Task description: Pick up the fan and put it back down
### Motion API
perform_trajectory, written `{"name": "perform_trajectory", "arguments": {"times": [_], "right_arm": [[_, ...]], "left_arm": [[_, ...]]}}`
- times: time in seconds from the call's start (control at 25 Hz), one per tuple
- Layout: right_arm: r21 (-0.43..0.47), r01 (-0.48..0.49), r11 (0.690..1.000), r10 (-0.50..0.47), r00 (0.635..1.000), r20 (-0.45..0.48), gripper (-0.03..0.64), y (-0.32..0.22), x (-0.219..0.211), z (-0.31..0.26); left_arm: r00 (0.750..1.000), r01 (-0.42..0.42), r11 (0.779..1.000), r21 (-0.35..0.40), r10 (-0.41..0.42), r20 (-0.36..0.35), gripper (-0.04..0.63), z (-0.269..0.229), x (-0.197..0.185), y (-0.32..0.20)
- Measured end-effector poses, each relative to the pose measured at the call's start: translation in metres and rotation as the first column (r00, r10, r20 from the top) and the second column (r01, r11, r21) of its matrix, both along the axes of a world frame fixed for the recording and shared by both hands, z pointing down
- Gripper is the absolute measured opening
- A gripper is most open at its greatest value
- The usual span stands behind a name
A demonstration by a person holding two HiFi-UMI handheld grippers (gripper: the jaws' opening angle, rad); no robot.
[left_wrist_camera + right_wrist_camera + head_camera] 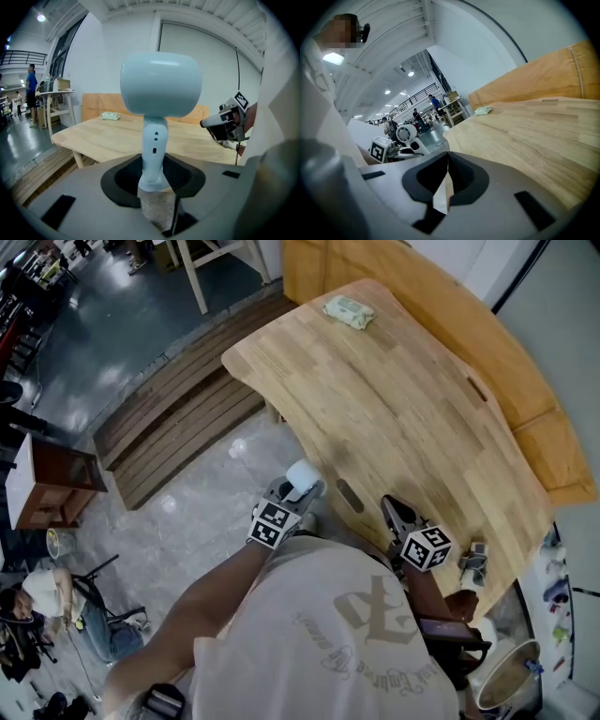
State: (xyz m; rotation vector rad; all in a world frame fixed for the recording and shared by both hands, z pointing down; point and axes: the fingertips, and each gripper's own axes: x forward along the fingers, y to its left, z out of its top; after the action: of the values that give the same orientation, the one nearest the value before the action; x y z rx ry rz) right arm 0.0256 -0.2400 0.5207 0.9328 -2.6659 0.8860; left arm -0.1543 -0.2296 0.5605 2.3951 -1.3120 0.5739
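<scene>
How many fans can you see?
1. The fan is upright in the left gripper, clamped by its stem, just beside the table. No other shows.

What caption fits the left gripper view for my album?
The left gripper holds a pale blue fan by its handle before a wooden table.

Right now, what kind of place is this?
Probably a big workshop or lab hall. There is a large light wooden table, a shiny dark grey floor, a white-legged workbench with people standing near it, and a railed upper balcony under a high ceiling.
</scene>
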Motion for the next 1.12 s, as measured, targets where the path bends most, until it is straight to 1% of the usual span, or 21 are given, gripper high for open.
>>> {"name": "perform_trajectory", "arguments": {"times": [0.24, 0.44, 0.64, 0.88, 1.12], "right_arm": [[-0.001, -0.023, 1.000, 0.023, 1.000, -0.022, 0.014, -0.005, 0.001, -0.001], [0.001, -0.059, 0.998, 0.059, 0.998, -0.036, 0.015, -0.010, 0.005, -0.002], [-0.002, -0.123, 0.992, 0.123, 0.991, -0.047, 0.014, -0.008, 0.013, -0.004], [-0.010, -0.219, 0.976, 0.217, 0.974, -0.065, 0.015, -0.008, 0.027, -0.002], [-0.024, -0.315, 0.949, 0.312, 0.945, -0.099, 0.015, -0.003, 0.046, 0.004]], "left_arm": [[1.000, -0.005, 1.000, -0.007, 0.005, 0.006, 0.144, 0.012, -0.004, -0.020], [0.998, -0.031, 0.999, -0.011, 0.031, 0.046, 0.144, 0.026, -0.003, -0.042], [0.996, -0.058, 0.998, -0.033, 0.060, 0.073, 0.144, 0.043, 0.000, -0.060], [0.989, -0.099, 0.993, -0.067, 0.105, 0.102, 0.144, 0.064, 0.000, -0.085], [0.978, -0.166, 0.985, -0.055, 0.171, 0.119, 0.144, 0.077, 0.011, -0.114]]}}
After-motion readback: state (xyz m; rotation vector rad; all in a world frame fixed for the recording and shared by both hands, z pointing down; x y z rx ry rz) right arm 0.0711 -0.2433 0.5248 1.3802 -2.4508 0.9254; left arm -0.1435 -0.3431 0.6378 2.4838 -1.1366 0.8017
